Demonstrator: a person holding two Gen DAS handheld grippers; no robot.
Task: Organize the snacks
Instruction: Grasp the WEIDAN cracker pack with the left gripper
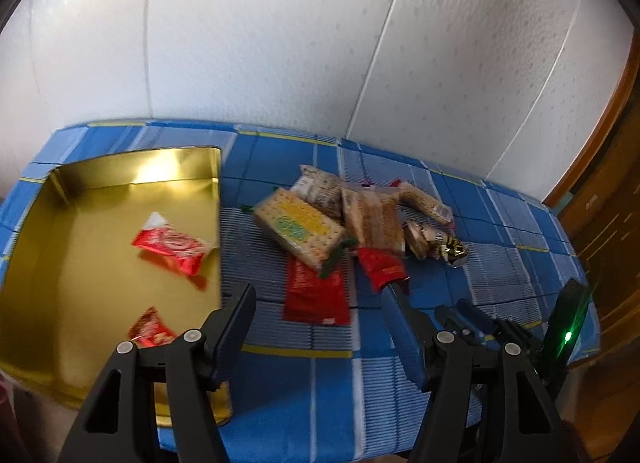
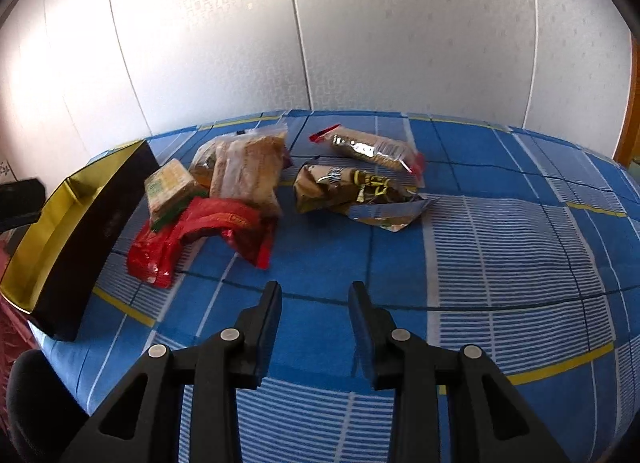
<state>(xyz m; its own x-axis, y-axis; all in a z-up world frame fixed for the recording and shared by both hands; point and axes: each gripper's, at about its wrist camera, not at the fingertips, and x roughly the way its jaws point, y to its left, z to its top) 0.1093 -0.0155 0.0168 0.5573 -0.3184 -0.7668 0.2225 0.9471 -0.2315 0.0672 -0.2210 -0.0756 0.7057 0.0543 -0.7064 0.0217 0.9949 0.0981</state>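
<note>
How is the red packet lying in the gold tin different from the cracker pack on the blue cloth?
The red packet is small, glossy red and lies alone on the floor of the gold tin. The cracker pack is larger, pale tan with a yellow-green label, and lies outside the tin, partly on other snacks. Both are sealed and lie flat.

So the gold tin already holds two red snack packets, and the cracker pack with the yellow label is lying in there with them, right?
Not quite. The gold tin does hold two red snack packets, but the cracker pack with the yellow label is not in it. It lies outside on the blue checked cloth, in the pile of snacks beside the tin, as the left wrist view shows.
</note>
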